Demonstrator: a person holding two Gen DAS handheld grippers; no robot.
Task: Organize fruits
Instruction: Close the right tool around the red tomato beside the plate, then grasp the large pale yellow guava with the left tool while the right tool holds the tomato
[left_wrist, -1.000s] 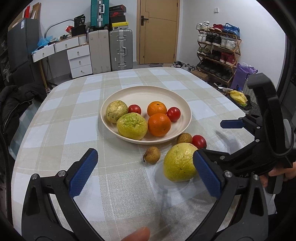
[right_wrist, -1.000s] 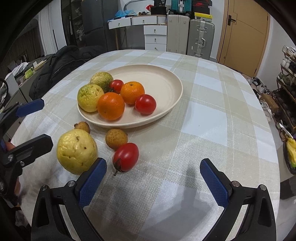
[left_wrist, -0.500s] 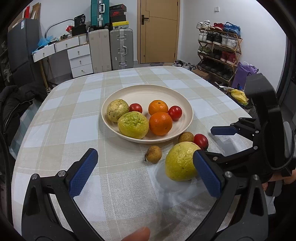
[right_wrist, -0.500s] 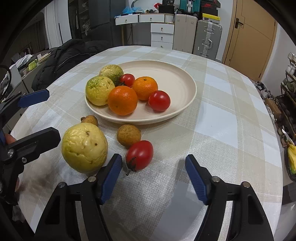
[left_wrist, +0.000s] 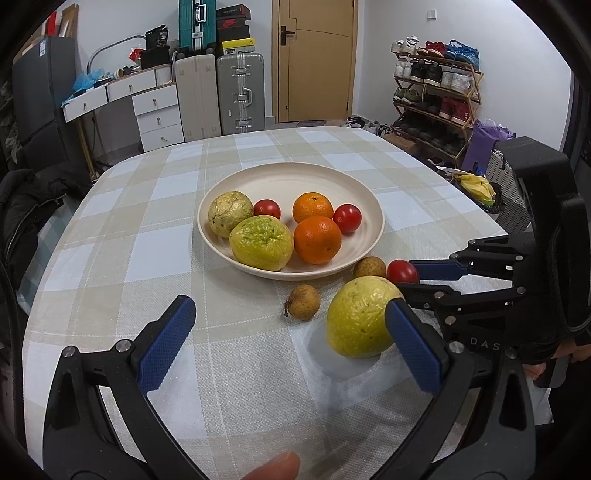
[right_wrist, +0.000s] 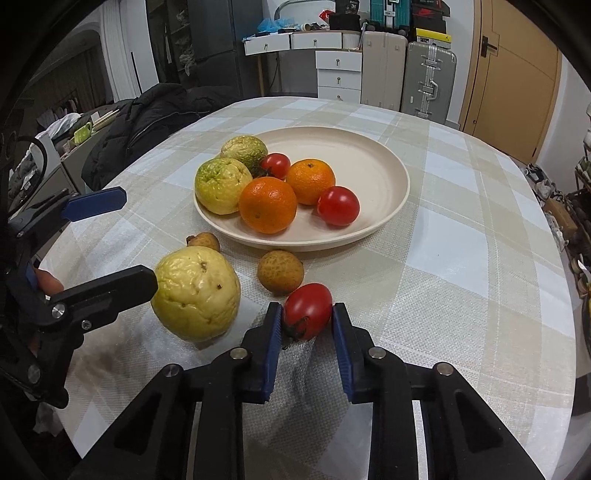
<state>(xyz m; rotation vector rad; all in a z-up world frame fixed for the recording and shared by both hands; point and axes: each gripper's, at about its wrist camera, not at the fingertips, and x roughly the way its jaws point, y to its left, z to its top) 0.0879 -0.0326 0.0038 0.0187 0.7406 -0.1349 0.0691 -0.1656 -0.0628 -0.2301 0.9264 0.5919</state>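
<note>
A red tomato (right_wrist: 308, 308) lies on the checked tablecloth in front of the cream plate (right_wrist: 402, 173). My right gripper (right_wrist: 306, 311) is closing on it, both blue pads against its sides. From the left wrist, the same tomato (left_wrist: 400, 269) shows in the right gripper (left_wrist: 406, 276). Beside it sit a large yellow guava (right_wrist: 195, 291) and two brown longans (right_wrist: 280, 271) (right_wrist: 203, 242). My left gripper (left_wrist: 288, 306) stands open with nothing held, its right finger close beside the guava (left_wrist: 358, 317). The plate (left_wrist: 373, 214) holds two guavas, two oranges and two tomatoes.
The table edge runs close behind both grippers. A dark jacket (right_wrist: 140, 122) hangs at the table's left side. Drawers and suitcases (left_wrist: 240, 96) stand by the far wall, a shoe rack (left_wrist: 436, 92) at right. A person's fingertip (left_wrist: 273, 466) shows at the bottom.
The right gripper's jaws went from wide apart to closed on the red tomato, and it edged toward it. The left gripper stayed where it was, still open.
</note>
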